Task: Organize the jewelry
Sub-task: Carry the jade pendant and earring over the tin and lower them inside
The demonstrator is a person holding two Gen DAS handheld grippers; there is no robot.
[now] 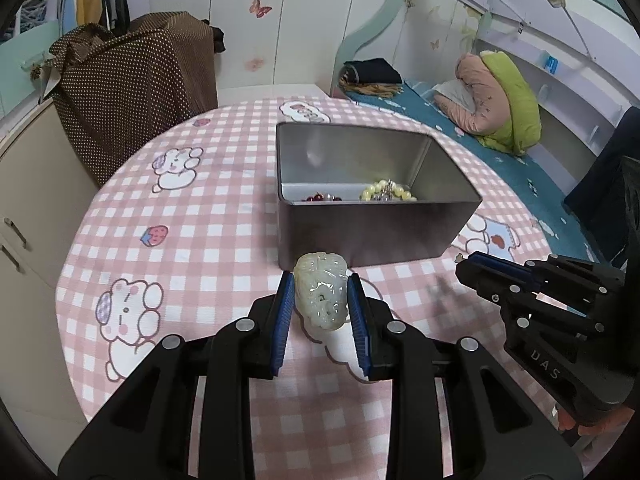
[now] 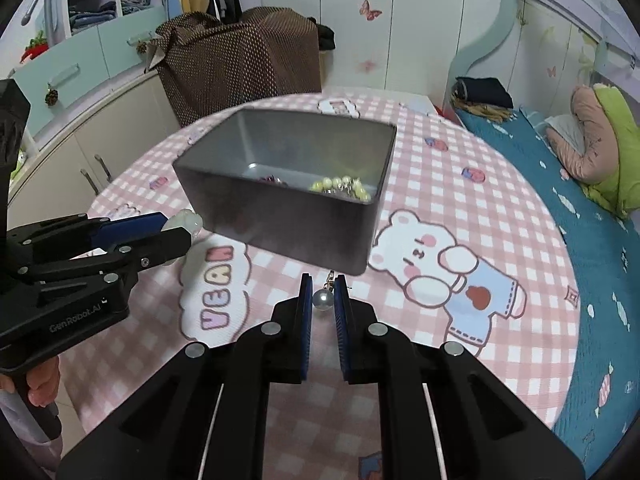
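Observation:
My left gripper (image 1: 320, 282) is shut on a pale carved jade pendant (image 1: 320, 294) and holds it in front of the grey metal tin (image 1: 360, 236). The tin holds a yellow bead bracelet (image 1: 386, 192) and dark red beads (image 1: 322, 197). My right gripper (image 2: 323, 284) is shut on a pearl earring (image 2: 323, 297) with a small metal hook, just before the tin's (image 2: 288, 236) near wall. In the right wrist view the left gripper (image 2: 178, 226) shows at the left with the pendant (image 2: 186, 220) at its tip. The right gripper also shows at the right of the left wrist view (image 1: 472, 264).
The round table (image 1: 192, 248) has a pink checked cloth with bear prints. A brown dotted bag (image 1: 132, 88) stands behind it. A bed with a blue sheet (image 1: 500, 160) and pillows lies to the right. Cabinets stand at the left.

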